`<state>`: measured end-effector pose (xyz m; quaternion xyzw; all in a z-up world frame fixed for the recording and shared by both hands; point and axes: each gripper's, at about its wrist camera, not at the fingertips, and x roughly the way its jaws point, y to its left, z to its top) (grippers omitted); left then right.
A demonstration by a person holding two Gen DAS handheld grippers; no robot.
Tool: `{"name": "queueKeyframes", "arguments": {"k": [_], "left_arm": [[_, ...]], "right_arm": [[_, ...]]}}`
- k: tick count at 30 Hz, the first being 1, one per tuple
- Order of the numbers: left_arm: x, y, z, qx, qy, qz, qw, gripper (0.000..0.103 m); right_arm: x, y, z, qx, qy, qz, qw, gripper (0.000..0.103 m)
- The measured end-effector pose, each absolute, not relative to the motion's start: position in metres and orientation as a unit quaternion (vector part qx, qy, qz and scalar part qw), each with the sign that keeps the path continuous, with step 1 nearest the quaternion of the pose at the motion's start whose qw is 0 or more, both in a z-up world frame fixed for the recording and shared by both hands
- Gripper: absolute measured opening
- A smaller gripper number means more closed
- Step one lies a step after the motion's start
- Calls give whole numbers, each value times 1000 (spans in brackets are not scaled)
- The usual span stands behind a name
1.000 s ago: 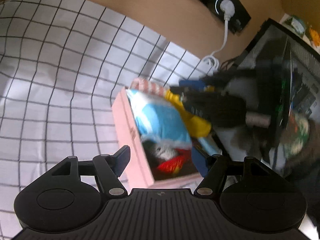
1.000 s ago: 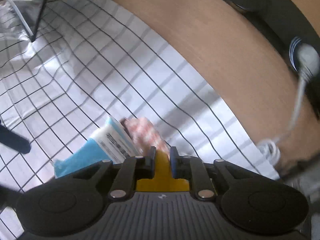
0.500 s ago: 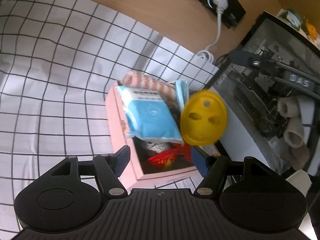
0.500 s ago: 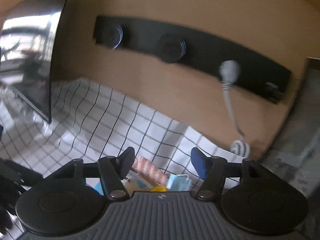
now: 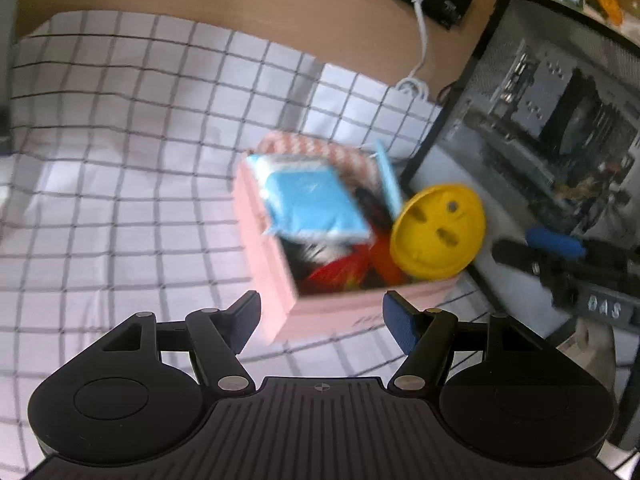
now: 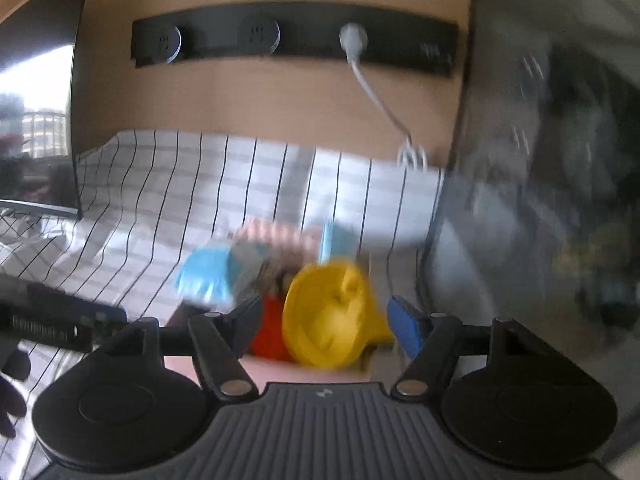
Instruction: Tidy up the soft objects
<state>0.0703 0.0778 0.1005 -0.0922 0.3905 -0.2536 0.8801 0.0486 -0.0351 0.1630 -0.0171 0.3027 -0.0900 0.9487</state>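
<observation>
1. Checked tablecloth (image 5: 120, 168) covers the work surface; a computer case (image 5: 552, 128) stands at its right edge, a socket strip (image 6: 296, 40) runs along the wall behind. Cloth looks bare apart from the box, so I judge the sorting nearly done.
2. Pink box (image 5: 272, 280) sits on the cloth just beside the case; it serves as the collecting bin, already crowded.
3. Blue packet (image 5: 312, 204) lies on top of the pile, slanting over the left wall; under it a red soft item (image 5: 340, 272) and something dark, too blurred to name. A pink patterned cloth (image 5: 312, 148) bulges at the far end.
4. Yellow round toy (image 5: 438, 234) leans on edge at the box's right side, half above the rim; likely to tip out if nudged.
5. Left gripper (image 5: 320, 316) hovers near the box's near corner, jaws wide apart, holding nothing.
6. Right gripper (image 6: 324, 320) sits low over the yellow toy; jaws are opening, the toy seen between them but not pressed, so released.
</observation>
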Motion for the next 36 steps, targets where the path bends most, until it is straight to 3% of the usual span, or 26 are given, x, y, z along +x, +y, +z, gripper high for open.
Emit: {"name": "queueKeyframes", "arguments": {"k": [6, 10, 14, 17, 22, 36], "left_arm": [[28, 73, 66, -3, 400, -183, 898, 72], [20, 60, 45, -8, 429, -148, 891, 72], [11, 31, 36, 27, 421, -97, 901, 80], [7, 19, 29, 29, 408, -84, 908, 95], [6, 10, 27, 17, 393, -47, 918, 97], [4, 10, 20, 17, 352, -35, 935, 97]], "right_arm": [[21, -16, 111, 21, 341, -111, 933, 71], [20, -15, 75, 26, 377, -93, 921, 71], [27, -23, 46, 19, 399, -81, 913, 74], [28, -33, 31, 31, 418, -73, 905, 88], [22, -42, 25, 32, 413, -91, 906, 103], [25, -49, 16, 29, 371, -80, 925, 103]]}}
